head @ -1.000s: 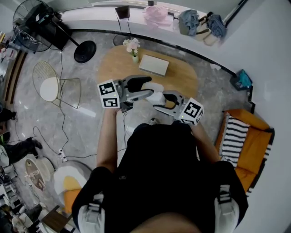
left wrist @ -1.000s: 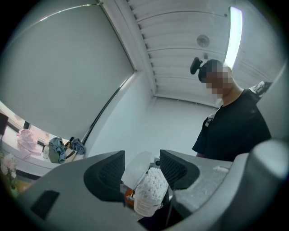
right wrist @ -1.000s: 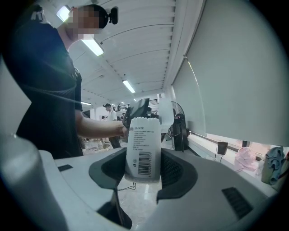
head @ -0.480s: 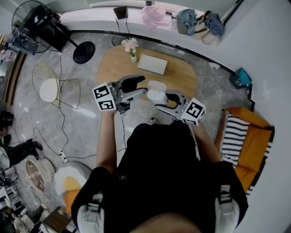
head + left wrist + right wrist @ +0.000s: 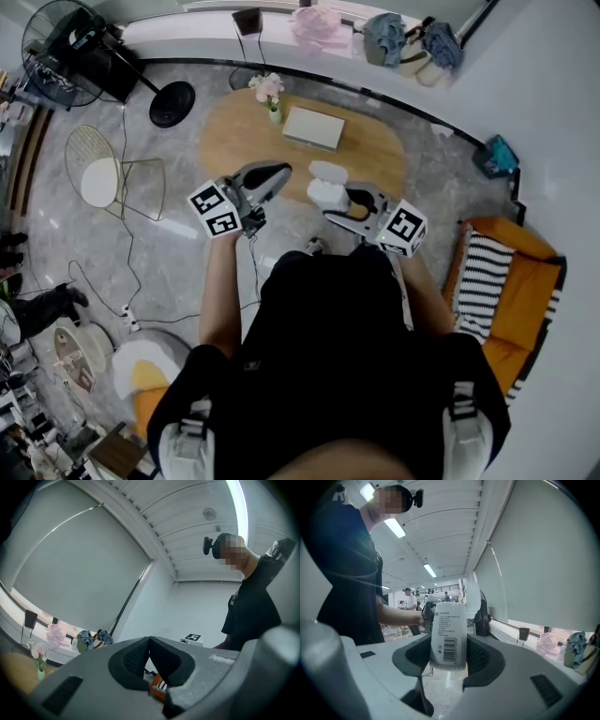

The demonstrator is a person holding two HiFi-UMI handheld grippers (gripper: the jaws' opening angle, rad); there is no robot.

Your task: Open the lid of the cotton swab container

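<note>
The cotton swab container point(image 5: 449, 637) is a white tub with a printed label and barcode. My right gripper point(image 5: 449, 645) is shut on it, pads pressing both sides. Its pale lid point(image 5: 472, 596) stands flipped up at the far end. In the head view the container point(image 5: 325, 195) sits in my right gripper point(image 5: 330, 201) above the table's near edge, with the lid point(image 5: 326, 172) raised beyond it. A short way left of the container, my left gripper point(image 5: 280, 172) has its jaws shut. In the left gripper view that gripper point(image 5: 149, 641) has its pads touching with nothing between them.
An oval wooden table point(image 5: 375, 155) holds a flat grey box point(image 5: 314, 128) and a small flower vase point(image 5: 270, 94). A wire chair point(image 5: 108, 173) and a fan point(image 5: 66, 42) stand to the left. An orange and striped seat point(image 5: 506, 281) is at the right.
My left gripper has drawn back to the left, away from the container, and its jaws have gone from open to shut. My right gripper keeps hold of the container.
</note>
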